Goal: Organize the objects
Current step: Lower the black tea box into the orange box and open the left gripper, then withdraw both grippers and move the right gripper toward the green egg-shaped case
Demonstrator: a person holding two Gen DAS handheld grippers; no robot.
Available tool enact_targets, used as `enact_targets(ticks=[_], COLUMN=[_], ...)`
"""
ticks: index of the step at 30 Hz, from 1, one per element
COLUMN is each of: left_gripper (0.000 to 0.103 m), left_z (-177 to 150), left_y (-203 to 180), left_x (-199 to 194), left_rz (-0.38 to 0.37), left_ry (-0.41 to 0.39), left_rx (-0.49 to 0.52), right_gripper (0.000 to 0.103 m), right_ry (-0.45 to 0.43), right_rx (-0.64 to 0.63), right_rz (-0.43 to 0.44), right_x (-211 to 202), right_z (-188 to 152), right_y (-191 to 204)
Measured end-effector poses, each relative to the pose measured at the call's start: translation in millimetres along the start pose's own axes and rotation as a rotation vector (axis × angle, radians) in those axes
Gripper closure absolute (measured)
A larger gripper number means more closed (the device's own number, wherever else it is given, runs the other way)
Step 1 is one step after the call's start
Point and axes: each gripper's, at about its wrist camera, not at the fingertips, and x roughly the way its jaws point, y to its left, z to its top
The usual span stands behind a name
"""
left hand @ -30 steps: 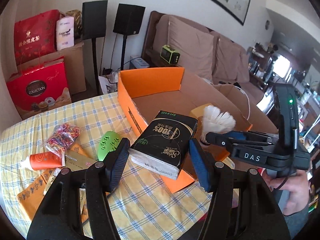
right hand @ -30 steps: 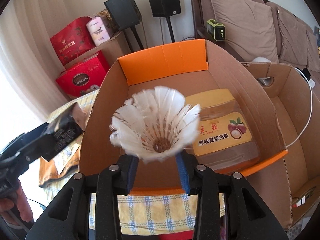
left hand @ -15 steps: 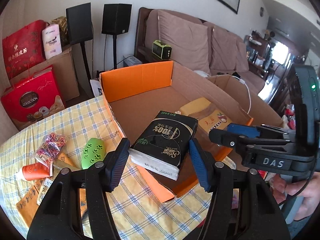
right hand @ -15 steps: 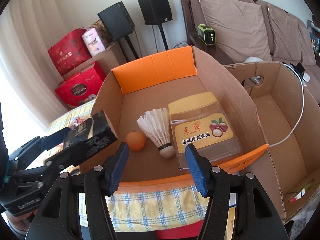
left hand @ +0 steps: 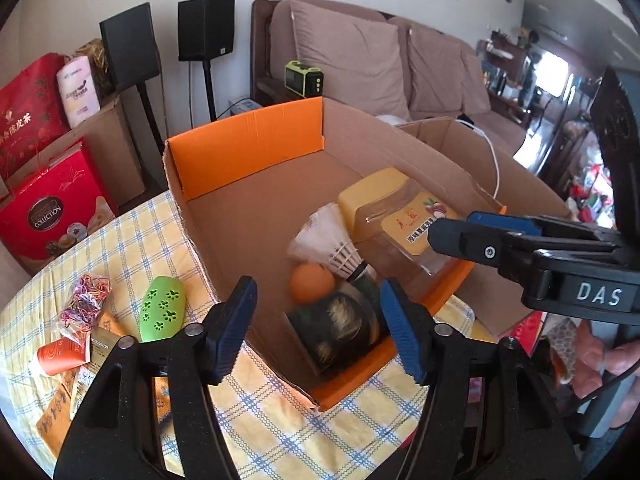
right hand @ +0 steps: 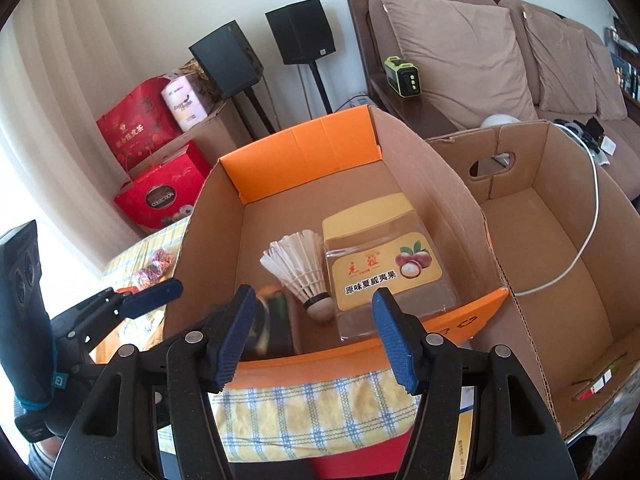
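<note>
Matt cardboard box point(right hand: 448, 184); glossy clear plastic jar point(right hand: 384, 264); woven checked tablecloth point(left hand: 132, 248).

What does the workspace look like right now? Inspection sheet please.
Surface: table under a yellow checked cloth.
Job's things: orange-flapped box holds a nut jar, shuttlecock, orange ball and a blurred black pack.
Clutter: green case, rubber bands, orange tube and sachets on the cloth.
Grippers: left gripper opening, pack below its fingers, no contact seen; right gripper open, empty.
Cables: white cable draped into the second box.
Surroundings: sofa, two speakers, red gift bags.
</note>
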Motion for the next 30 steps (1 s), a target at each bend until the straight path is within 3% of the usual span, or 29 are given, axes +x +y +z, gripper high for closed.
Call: enact_targets(ticks=[6,8,10,13,14,15,30], left_gripper=[0.025,0.016,0.016,0.013,0.004,0.002,0.0], left_z=[5.0,6.3,7.1,5.4,4.2,3.0,-20.1], left_y=[23.4,35.5,47.3,62.1,65.8,69.4,100.2], left_x=[-21.8,-30.4,-37.8,-45.9,-47.7,-49.7,-74.0], left_rz=[0.013,0.016,0.022,0.029,0.034,0.04,0.111], left_ry=[-0.054,-0.069,-0.081,-0.082,-0.081,-0.085,-0.116], left_rx=[-0.07,-0.11,-0.144,-0.184,-0.194,-0.202,-0.261], right_gripper=[0.041,0.041,0.04,0.033,0.031,0.029,0.012], right_ry=[0.001,0.001,0.002,0.0,0.0,0.0,-0.003], right_rx=[0.002,-0.001,-0.006,-0.017,-0.019,-0.022,-0.12], right_rz=[0.005,0.007,0.009,0.01,0.01,0.013,-0.015], right_x=[1.1,1.3,1.6,1.7,2.1,2.4,6.9], right_z=[-1.8,-2.1,-1.8,-1.8,-1.7,-1.7,1.1], right_y=[-0.8,1.0,3.3,8.8,10.9,12.7,51.3])
